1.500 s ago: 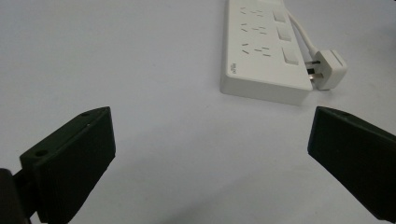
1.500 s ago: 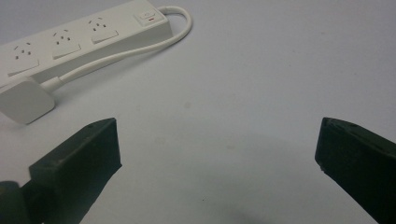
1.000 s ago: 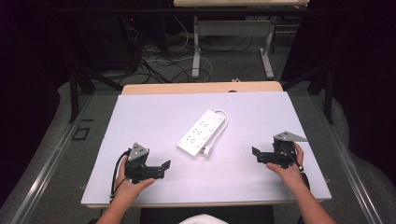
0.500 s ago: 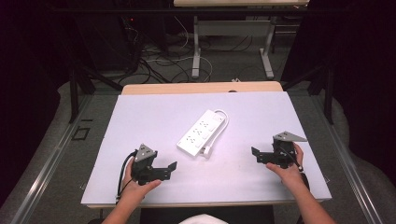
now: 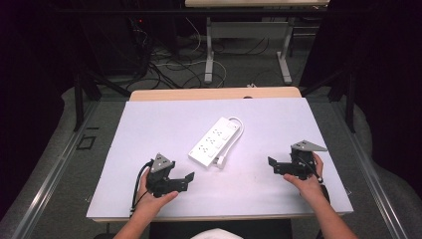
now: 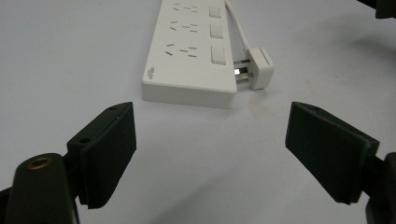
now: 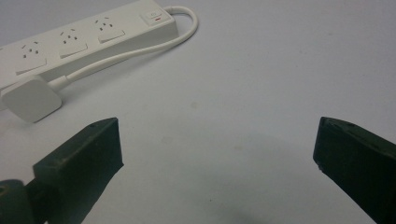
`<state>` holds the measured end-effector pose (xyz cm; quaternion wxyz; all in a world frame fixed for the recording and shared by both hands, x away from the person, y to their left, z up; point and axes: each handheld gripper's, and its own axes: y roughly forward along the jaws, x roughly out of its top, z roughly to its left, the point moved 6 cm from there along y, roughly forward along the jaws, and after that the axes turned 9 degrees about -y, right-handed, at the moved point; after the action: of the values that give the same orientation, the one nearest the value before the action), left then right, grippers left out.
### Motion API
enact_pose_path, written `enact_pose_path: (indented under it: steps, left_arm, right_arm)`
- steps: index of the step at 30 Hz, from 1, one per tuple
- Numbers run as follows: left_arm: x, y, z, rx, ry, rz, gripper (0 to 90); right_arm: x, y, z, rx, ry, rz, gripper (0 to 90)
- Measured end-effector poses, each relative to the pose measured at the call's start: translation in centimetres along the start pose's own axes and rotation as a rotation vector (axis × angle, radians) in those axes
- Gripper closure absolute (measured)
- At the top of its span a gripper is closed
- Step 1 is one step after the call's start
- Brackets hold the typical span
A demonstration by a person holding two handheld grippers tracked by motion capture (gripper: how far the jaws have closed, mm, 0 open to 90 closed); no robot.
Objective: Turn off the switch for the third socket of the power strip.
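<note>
**Power strip waits mid-table, both grippers empty**

Nearest the person, the left gripper (image 5: pixel 183 180) rests low on the white tabletop (image 5: pixel 149 124), its jaws spread with nothing between them, though they have just been closing a little. The right gripper (image 5: pixel 275 166) sits well apart at the other side, jaws wide and empty too.

Between and beyond them, near the middle of the tabletop, lies the white power strip (image 5: pixel 215 142), flat and angled, its near end pointing toward the left gripper. Its plug (image 6: pixel 256 67) rests against the strip's side at that near end, prongs toward the body, and the cord (image 7: pixel 140 49) runs along the side and loops at the far end.

The strip looks like a rigid plastic bar, probably light, with smooth faces that may slide on the tabletop (a push could spin it). Its long sides look the best place to pinch, across the narrow width near the middle. The cord is limp and will likely trail; the plug is small and blocky, easy to pinch by its flat faces.
</note>
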<state>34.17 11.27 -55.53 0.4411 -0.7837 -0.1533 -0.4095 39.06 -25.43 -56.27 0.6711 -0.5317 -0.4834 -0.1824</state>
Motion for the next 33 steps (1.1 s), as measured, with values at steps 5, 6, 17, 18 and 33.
enact_pose_path:
  steps: [5, 6, 17, 18, 33]
  left_arm:
    - [0.1, 0.4, -0.5, -0.006, 0.023, 0.007, 17.0]
    - [0.1, 0.5, -0.6, -0.002, 0.021, -0.002, 17.3]
    - [0.7, 1.5, -1.6, -0.005, 0.023, -0.005, 18.2]
    - [0.8, 1.5, -1.6, -0.007, 0.024, -0.003, 18.6]
    - [1.4, 2.8, -1.8, 0.010, -0.023, -0.010, 23.5]
  right_arm:
    - [0.0, 0.1, 0.0, -0.001, -0.006, -0.002, 0.9]
    - [0.0, 0.1, -0.1, -0.001, -0.010, -0.005, 1.0]
    - [0.0, 0.0, -0.1, -0.002, -0.008, -0.005, 1.1]
    - [0.0, 0.0, -0.1, -0.004, -0.006, -0.004, 1.1]
    - [-0.1, 0.1, -0.1, -0.002, -0.008, -0.002, 1.2]
